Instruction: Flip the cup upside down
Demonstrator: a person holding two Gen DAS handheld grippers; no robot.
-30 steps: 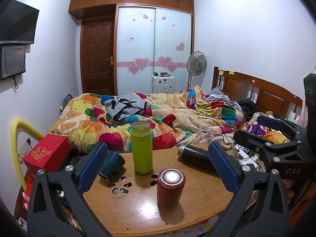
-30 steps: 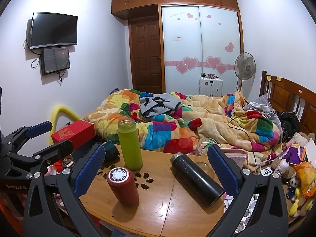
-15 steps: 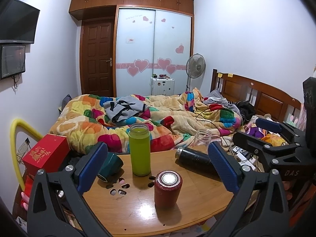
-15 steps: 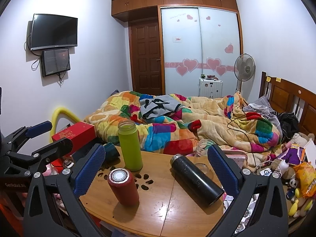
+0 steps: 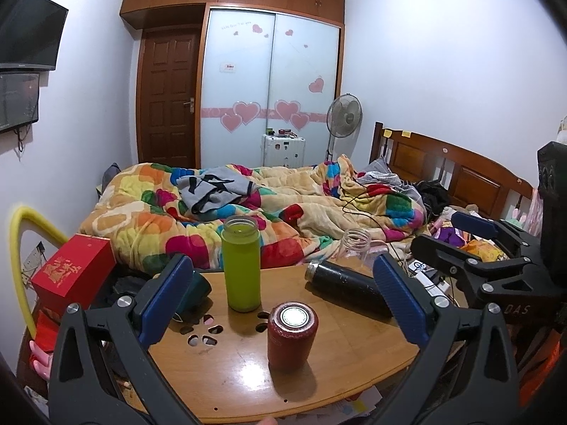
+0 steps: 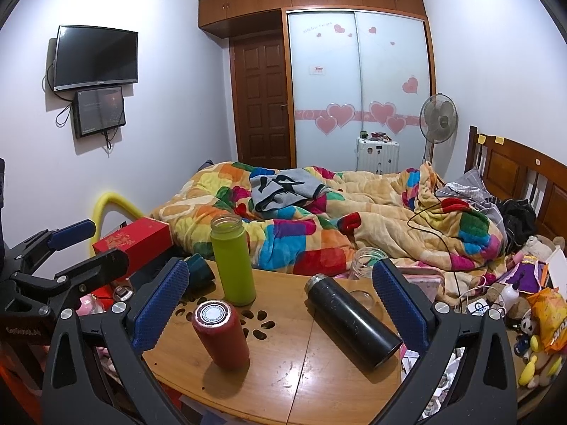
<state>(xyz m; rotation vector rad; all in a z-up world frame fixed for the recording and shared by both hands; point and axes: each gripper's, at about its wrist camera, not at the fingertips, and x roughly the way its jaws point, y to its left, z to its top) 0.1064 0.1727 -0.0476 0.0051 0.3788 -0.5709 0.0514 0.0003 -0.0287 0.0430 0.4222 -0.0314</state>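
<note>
A red cup (image 5: 291, 340) stands bottom-up near the front of the round wooden table (image 5: 226, 382); it also shows in the right wrist view (image 6: 221, 334). A lime green bottle (image 5: 241, 264) (image 6: 232, 259) stands upright and open behind it. A black flask (image 5: 349, 289) (image 6: 351, 320) lies on its side at the right. My left gripper (image 5: 283, 304) is open and empty, held back from the red cup. My right gripper (image 6: 280, 306) is open and empty, above the table's near half.
A dark teal cup (image 5: 195, 290) lies on its side at the table's left. A clear glass jar (image 6: 366, 265) stands at the far right edge. A red box (image 5: 72, 269) sits left of the table. The bed with a colourful quilt (image 6: 319, 219) lies behind.
Both grippers have drawn back and risen a little, so the table objects sit slightly lower in view. Nothing on the table has moved.
</note>
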